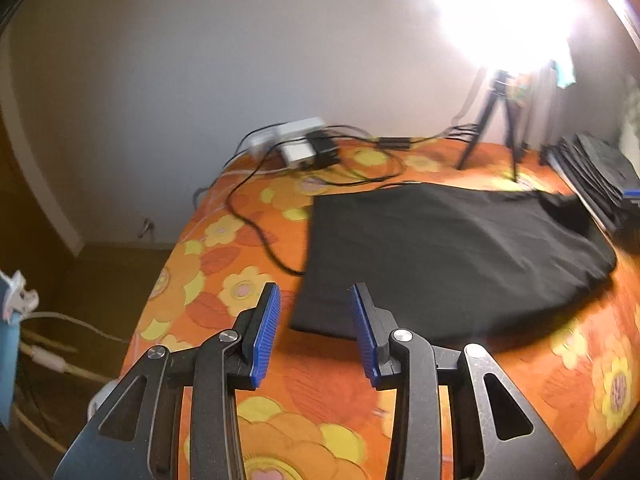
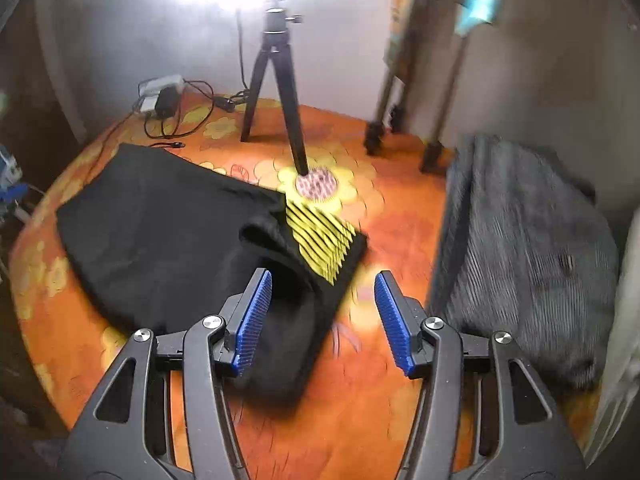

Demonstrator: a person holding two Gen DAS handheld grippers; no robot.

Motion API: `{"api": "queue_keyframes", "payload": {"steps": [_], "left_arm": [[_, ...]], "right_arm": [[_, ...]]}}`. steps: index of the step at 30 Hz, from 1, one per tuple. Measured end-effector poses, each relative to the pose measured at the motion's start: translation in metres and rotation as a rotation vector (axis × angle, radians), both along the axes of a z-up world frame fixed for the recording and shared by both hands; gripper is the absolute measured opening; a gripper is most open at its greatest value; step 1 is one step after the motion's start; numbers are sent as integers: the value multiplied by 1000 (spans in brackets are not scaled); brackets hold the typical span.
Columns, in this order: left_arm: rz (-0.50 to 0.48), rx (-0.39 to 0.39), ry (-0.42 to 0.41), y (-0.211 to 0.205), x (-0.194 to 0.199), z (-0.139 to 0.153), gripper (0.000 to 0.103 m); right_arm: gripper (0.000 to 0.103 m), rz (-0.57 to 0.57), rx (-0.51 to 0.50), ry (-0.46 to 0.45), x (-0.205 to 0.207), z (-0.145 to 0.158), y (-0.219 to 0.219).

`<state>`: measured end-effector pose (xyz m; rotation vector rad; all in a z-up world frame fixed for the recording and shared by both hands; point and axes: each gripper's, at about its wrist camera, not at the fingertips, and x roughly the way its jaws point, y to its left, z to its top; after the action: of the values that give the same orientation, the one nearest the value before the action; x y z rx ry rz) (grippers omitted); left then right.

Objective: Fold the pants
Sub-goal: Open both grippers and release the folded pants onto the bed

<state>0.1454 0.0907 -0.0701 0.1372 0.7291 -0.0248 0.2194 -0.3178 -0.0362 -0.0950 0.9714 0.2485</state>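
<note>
Black pants (image 1: pixel 448 256) lying flat on the orange flowery bedspread (image 1: pixel 224 264), just ahead of the left gripper (image 1: pixel 316 300), near corner sitting right past the gap. Jaws wide open there, holding nothing. Same for the right gripper (image 2: pixel 323 286): spread wide, empty, with a rumpled end of the pants between and below the blue pads. Tripod (image 2: pixel 280 80) further ahead, grey folded stack (image 2: pixel 528 248) off right.
</note>
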Motion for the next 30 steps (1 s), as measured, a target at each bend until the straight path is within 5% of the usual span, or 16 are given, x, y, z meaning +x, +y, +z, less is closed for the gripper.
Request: {"api": "queue_keyframes", "payload": {"steps": [5,11,18,22,30], "left_arm": [[-65,20,-2,-32,-10,2,35],[-87,16,15,-54,-10,-6,35],[-55,10,31,-41,-9,-16,35],[-29,-16,35,-24,-11,-22,35],[17,-67,49,18,-22,-31,35]], "right_arm": [[56,47,-38,-28,-19,-5,2],[56,106,-106,-24,12,-37,42],[56,-80,-289,-59,62,-54,34],[56,-93,-249,-84,54,-31,27],[57,297,-122,-146,-3,20,129]]}}
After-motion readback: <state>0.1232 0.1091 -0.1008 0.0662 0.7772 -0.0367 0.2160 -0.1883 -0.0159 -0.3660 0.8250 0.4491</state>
